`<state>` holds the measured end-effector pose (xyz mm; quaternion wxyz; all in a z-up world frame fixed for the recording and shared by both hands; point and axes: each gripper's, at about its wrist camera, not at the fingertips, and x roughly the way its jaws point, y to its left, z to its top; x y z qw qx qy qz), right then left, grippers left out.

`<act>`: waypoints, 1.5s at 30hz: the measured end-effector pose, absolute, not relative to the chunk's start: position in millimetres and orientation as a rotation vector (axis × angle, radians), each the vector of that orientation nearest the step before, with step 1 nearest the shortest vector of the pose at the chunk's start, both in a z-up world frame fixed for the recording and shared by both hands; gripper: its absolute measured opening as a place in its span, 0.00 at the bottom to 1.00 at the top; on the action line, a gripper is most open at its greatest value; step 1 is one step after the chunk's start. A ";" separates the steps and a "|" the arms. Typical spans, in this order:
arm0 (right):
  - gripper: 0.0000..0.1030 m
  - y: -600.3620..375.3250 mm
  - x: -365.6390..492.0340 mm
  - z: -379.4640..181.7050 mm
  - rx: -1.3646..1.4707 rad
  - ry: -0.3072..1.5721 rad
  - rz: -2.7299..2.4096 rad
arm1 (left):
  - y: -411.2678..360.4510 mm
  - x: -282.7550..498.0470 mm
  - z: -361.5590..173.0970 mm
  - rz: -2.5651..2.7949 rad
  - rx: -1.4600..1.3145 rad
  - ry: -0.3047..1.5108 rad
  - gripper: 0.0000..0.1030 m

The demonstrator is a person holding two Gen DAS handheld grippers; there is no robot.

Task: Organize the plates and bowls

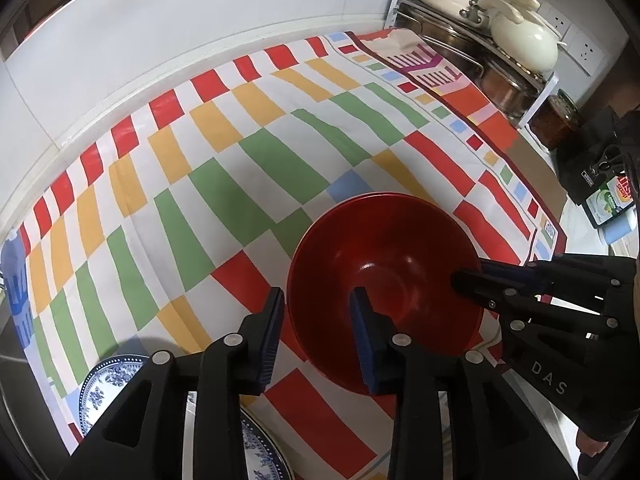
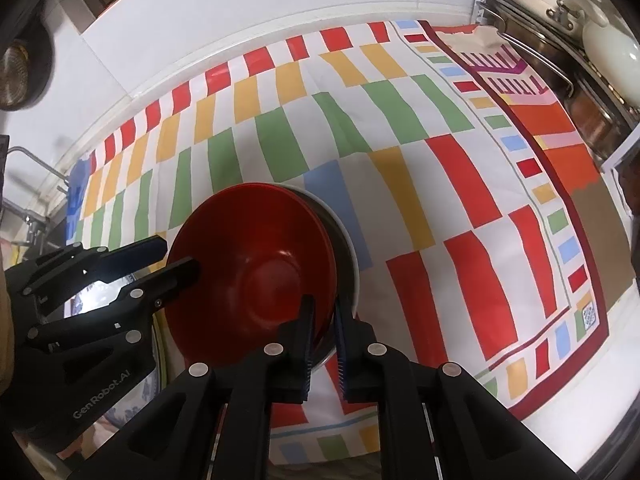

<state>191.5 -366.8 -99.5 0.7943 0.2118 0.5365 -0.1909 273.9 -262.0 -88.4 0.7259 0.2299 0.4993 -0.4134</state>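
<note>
Red bowls (image 1: 384,256): left gripper (image 1: 318,336) slack astride rim, right gripper (image 2: 324,344) clamping rim; blue-patterned plate (image 1: 104,384) nearby.

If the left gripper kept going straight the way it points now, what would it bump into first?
Most likely the red bowl. The left gripper straddles its near rim, one finger inside the bowl and one outside, so the rim lies between the open jaws. Depth is hard to judge.
</note>
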 end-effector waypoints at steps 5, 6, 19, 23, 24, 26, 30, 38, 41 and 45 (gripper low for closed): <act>0.25 -363.1 187.6 -91.6 0.426 1.130 -0.428 | -257.7 272.3 -82.6 -0.917 0.491 1.085 0.40; 0.25 -362.6 187.0 -89.5 0.420 1.125 -0.434 | -256.6 272.2 -81.4 -0.917 0.487 1.082 0.42; 0.37 -377.0 186.7 -91.6 0.483 1.071 -0.469 | -250.6 283.0 -86.2 -0.841 0.448 1.066 0.58; 0.37 -381.9 188.3 -102.4 0.506 1.083 -0.472 | -253.7 285.8 -97.6 -0.829 0.446 1.108 0.58; 0.37 -382.7 188.6 -104.2 0.509 1.086 -0.472 | -254.5 285.7 -100.1 -0.826 0.444 1.117 0.58; 0.37 -384.5 189.4 -108.5 0.520 1.090 -0.468 | -256.2 286.4 -105.8 -0.820 0.439 1.137 0.58; 0.37 -386.5 190.8 -116.9 0.531 1.110 -0.462 | -260.6 286.8 -118.4 -0.805 0.447 1.173 0.58; 0.37 -392.4 193.0 -131.1 0.557 1.140 -0.441 | -267.1 286.7 -135.7 -0.807 0.438 1.240 0.58; 0.37 -393.7 193.9 -136.1 0.576 1.152 -0.424 | -270.1 286.7 -139.1 -0.817 0.429 1.265 0.57; 0.37 -394.5 194.7 -142.2 0.594 1.169 -0.400 | -272.8 286.9 -143.5 -0.817 0.426 1.284 0.53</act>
